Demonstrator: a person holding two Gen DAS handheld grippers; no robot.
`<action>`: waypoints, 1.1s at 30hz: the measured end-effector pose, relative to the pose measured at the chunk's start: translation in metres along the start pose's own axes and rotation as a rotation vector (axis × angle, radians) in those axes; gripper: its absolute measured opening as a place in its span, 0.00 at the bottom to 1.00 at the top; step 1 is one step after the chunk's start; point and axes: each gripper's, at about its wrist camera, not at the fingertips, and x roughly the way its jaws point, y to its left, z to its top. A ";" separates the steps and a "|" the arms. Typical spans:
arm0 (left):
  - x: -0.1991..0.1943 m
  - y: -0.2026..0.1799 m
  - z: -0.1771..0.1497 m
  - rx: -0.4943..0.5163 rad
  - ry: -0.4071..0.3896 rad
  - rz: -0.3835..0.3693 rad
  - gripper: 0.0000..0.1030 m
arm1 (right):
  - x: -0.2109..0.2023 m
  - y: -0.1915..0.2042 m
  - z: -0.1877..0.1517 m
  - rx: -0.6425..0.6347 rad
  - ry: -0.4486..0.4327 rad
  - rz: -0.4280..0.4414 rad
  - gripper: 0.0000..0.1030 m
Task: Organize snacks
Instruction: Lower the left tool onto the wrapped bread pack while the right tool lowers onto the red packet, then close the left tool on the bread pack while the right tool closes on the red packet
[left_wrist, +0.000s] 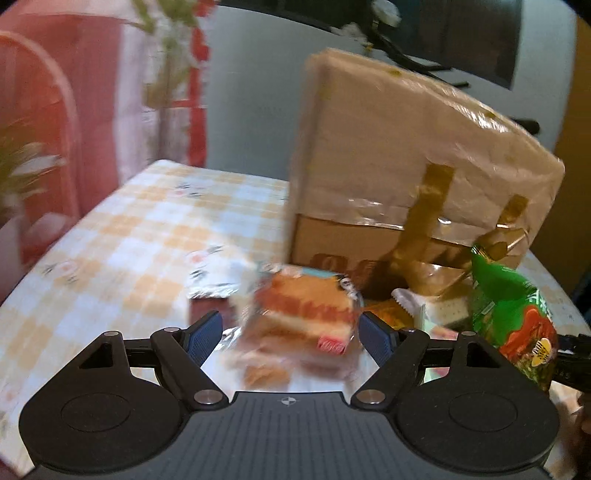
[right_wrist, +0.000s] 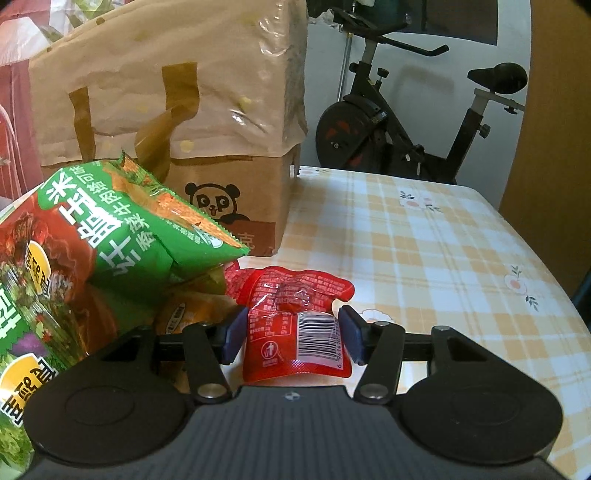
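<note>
Indoor light is dim and warm, with a pink-orange cast. The left wrist view is smeared by motion blur: the tall brown paper bag with clear tape (left_wrist: 417, 162), the wrapped cake slice in front of it and the yellow-checked tablecloth (left_wrist: 122, 236) all lack sharp edges. The right wrist view is sharp; glare streaks the bag's tape (right_wrist: 255, 114). Fisheye bending curves both views, corners vignetted black.

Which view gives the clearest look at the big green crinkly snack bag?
The right wrist view: the big green crinkly snack bag fills its left side, sharp, printing legible. The left wrist view shows only part of it at the right edge.
</note>
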 end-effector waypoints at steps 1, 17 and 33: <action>0.006 -0.003 0.001 0.020 -0.001 0.006 0.80 | 0.000 0.000 0.000 0.002 0.001 0.001 0.55; 0.070 0.004 0.007 -0.022 0.114 -0.017 0.92 | 0.006 -0.005 0.001 0.024 0.024 0.021 0.55; 0.001 0.005 0.001 -0.078 -0.063 0.093 0.77 | 0.009 -0.005 0.002 0.032 0.025 0.022 0.55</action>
